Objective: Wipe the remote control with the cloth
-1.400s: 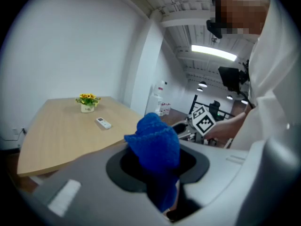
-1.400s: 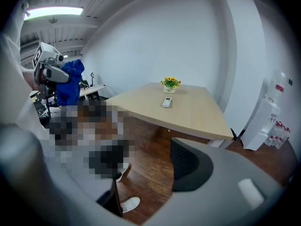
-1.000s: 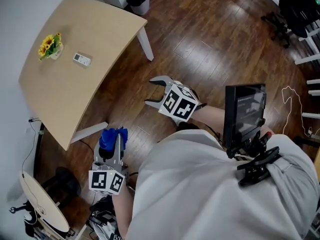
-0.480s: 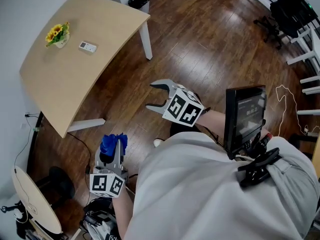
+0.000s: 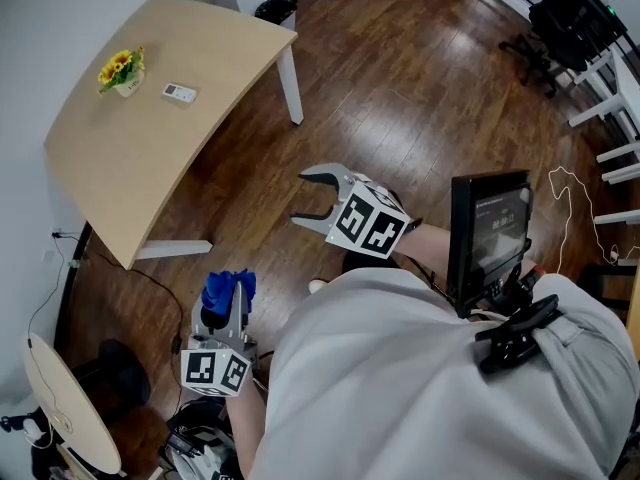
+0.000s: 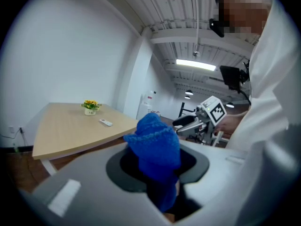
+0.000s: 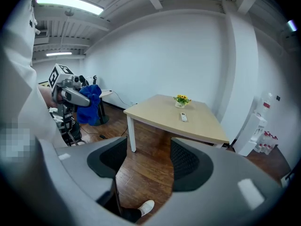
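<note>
Currently my left gripper (image 5: 233, 303) is clamped on the bunched blue knitted cloth (image 6: 154, 147), my right gripper (image 5: 312, 196) gapes empty, and the small white remote control (image 5: 180, 93) lies well apart on the pale wooden table (image 5: 140, 168); unpinned, I judge it could skid when wiped.

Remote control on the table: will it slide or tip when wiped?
Likely slides under the cloth: the remote control looks small, flat and loose on the smooth table. Tipping seems unlikely, as it lies flat. The open right hand-held gripper could probably pin it.
</note>
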The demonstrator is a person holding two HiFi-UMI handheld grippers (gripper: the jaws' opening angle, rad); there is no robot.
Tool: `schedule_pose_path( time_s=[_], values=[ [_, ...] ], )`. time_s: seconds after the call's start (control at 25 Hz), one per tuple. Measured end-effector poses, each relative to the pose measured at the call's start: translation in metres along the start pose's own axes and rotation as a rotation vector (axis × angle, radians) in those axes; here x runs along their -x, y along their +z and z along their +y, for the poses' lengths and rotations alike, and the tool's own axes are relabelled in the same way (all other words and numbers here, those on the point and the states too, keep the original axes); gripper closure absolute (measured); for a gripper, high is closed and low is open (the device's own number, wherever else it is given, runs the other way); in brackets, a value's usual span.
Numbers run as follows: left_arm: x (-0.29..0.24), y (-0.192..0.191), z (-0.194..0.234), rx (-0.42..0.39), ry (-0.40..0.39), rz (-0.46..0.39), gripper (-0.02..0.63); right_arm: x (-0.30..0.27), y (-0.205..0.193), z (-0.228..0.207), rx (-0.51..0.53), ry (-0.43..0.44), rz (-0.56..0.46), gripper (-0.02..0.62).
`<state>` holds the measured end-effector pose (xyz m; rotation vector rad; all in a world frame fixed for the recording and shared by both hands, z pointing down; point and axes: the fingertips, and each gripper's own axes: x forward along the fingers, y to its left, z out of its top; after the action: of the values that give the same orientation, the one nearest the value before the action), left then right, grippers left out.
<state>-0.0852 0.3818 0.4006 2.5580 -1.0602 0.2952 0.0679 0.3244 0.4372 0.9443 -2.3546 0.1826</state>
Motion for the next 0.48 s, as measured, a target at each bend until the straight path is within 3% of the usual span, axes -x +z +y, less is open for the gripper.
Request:
schedule_pose_path(
  time_s=[0.48],
  values=[
    [0.011,-0.011,-0.008,0.001,-0.015,-0.011,0.46,0.014,0.006,0.011,0.044,-0.024,0.009,0.305]
  ],
)
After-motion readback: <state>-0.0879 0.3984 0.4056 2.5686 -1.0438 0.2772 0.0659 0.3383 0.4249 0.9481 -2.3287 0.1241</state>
